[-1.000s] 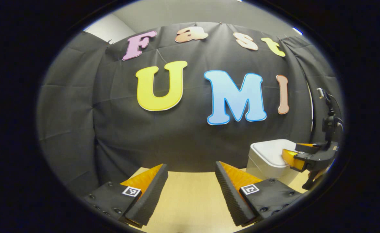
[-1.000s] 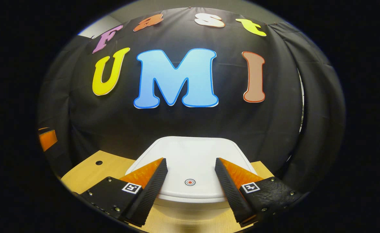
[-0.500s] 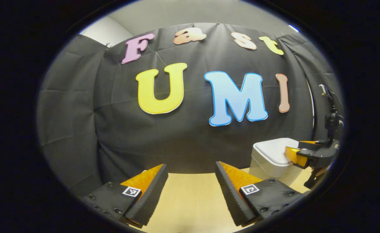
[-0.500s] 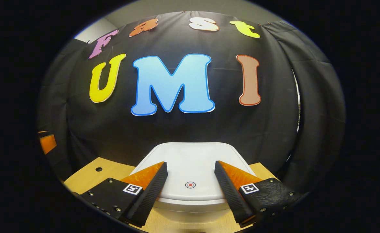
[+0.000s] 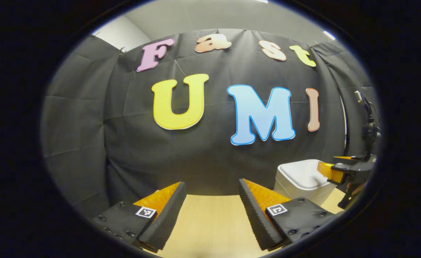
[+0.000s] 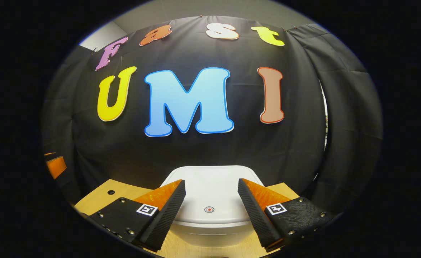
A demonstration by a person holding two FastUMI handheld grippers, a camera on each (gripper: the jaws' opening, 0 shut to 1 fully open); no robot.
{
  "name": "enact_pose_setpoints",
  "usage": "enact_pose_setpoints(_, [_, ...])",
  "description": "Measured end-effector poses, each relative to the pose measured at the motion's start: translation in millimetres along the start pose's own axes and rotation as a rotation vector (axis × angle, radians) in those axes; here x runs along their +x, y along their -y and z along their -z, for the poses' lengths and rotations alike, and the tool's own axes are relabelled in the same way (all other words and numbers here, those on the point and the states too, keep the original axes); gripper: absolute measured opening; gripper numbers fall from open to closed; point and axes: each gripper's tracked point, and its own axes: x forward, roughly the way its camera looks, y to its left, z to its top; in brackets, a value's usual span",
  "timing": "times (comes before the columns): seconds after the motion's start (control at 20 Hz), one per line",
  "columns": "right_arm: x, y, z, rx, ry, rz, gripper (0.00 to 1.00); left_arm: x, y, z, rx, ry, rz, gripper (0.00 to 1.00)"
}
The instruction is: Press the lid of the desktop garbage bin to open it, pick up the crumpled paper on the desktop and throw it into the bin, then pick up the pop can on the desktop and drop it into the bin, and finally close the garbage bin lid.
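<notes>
Wooden desktop [image 6: 124,191] bearing, at its far edge against the dark cloth wall, the white garbage bin [image 6: 210,229] with its lid [image 6: 210,182] down and flat. In the right gripper view the bin lies straight ahead of the right gripper [image 6: 210,193], and the lid's small ringed press mark [image 6: 209,209] sits between the 2 spread fingers, slightly nearer than their tips; the jaws stand wide and hold nothing. In the left gripper view the same bin [image 5: 296,182] appears off to the right with the right gripper [image 5: 334,173] poised over its lid, while the left gripper [image 5: 212,190], also wide and empty, points at bare desktop [image 5: 214,215] well apart from the bin. The right hand is thus judged the nearer for pressing the lid, a short downward move onto the mark. Lid-opening appears not yet done.
</notes>
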Motion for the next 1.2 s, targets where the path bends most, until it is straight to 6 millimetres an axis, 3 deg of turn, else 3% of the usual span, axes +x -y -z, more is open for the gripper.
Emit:
enact_pose_setpoints(0.35, [-66, -28, -54, -0.021, 0.11, -0.071, 0.94, -25, -1, -29, -0.002, 0.047, 0.003, 0.98])
enact_pose_setpoints(0.6, [-104, -40, -64, -0.036, 0.134, -0.104, 0.94, -49, 3, -37, -0.012, 0.055, 0.011, 0.96])
enact_pose_setpoints(0.95, [-123, -54, -64, -0.031, 0.131, -0.137, 0.94, -73, 7, -38, -0.049, 0.057, 0.008, 0.97])
enact_pose_setpoints(1.2, [-124, -55, -64, -0.024, 0.134, -0.124, 0.94, -75, 11, -36, -0.053, 0.05, 0.008, 0.96])
